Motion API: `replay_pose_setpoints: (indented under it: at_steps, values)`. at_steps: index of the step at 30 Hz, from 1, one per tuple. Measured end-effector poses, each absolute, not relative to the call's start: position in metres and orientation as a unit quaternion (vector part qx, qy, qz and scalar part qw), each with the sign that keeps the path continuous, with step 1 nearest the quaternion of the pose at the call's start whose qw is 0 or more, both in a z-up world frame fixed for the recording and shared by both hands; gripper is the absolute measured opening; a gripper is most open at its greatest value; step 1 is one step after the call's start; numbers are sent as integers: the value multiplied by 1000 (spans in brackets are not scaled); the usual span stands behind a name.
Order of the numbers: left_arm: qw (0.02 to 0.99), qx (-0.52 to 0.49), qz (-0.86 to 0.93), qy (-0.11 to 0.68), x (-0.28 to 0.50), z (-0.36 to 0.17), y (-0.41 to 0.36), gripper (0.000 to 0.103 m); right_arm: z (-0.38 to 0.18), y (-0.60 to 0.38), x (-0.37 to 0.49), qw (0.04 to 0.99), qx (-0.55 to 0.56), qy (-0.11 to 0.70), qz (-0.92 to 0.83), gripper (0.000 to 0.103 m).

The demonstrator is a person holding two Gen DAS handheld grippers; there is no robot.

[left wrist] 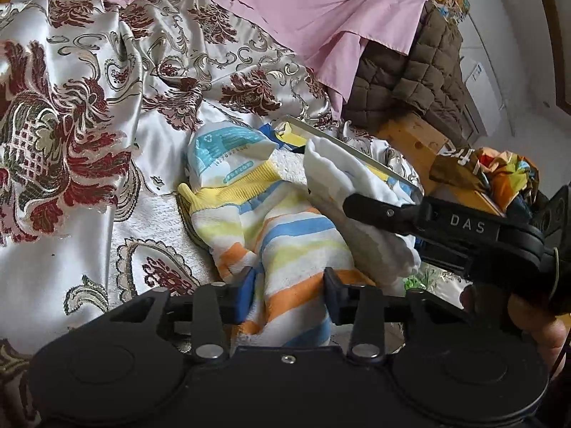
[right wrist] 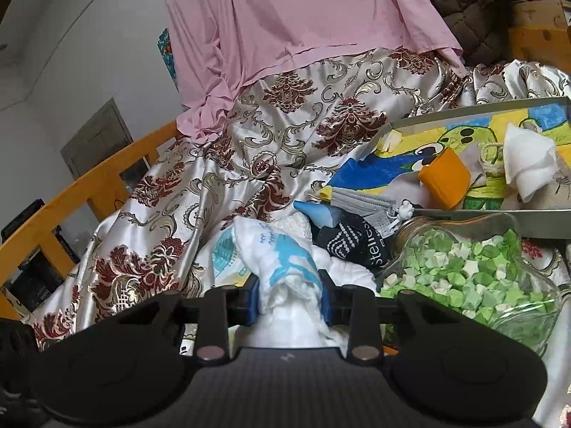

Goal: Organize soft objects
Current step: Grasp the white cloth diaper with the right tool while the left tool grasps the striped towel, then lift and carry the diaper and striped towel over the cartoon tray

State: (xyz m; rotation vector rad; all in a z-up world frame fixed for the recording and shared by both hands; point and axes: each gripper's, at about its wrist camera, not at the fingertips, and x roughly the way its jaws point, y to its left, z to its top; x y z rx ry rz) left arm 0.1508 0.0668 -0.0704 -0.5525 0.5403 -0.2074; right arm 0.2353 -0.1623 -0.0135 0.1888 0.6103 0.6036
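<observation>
Striped terry towel, soft, light and limp, lies bunched on the satin brocade bedspread; the left gripper has its fingers clenched on its near fold. The right gripper pinches a crinkly white printed diaper. Both will sag, so gripping bunched folds suits them.

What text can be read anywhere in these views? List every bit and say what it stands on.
"DAS": white letters on the black body of the right tool.
"stelle...": white letters, cut off, on the dark sock.
Orange letters on the brown wrapper: partly folded, not readable.
Small print and a recycling sign on the white and blue packet: too small to read.
Blue marks on the white cloth: not readable.
</observation>
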Motion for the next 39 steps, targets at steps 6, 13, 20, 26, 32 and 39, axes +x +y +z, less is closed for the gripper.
replay_pose_setpoints:
  at_steps: [6, 13, 20, 26, 32, 39]
  values:
    - [918, -286, -98, 257, 148, -70, 72, 25, -9, -167, 230, 909, 92, 291, 284, 33]
    - [912, -313, -51, 260, 143, -73, 84, 15, 0, -177, 222, 912, 101, 281, 280, 33]
    - [916, -308, -11, 257, 131, -67, 92, 14, 9, -181, 214, 915, 98, 271, 282, 33]
    - [963, -155, 101, 196, 103, -27, 68, 14, 25, -180, 197, 925, 68, 249, 280, 33]
    - [966, -154, 111, 175, 94, -1, 68, 13, 39, -190, 186, 928, 77, 229, 283, 33]
    - [975, -134, 102, 146, 86, 31, 48, 13, 66, -198, 179, 933, 88, 211, 278, 33]
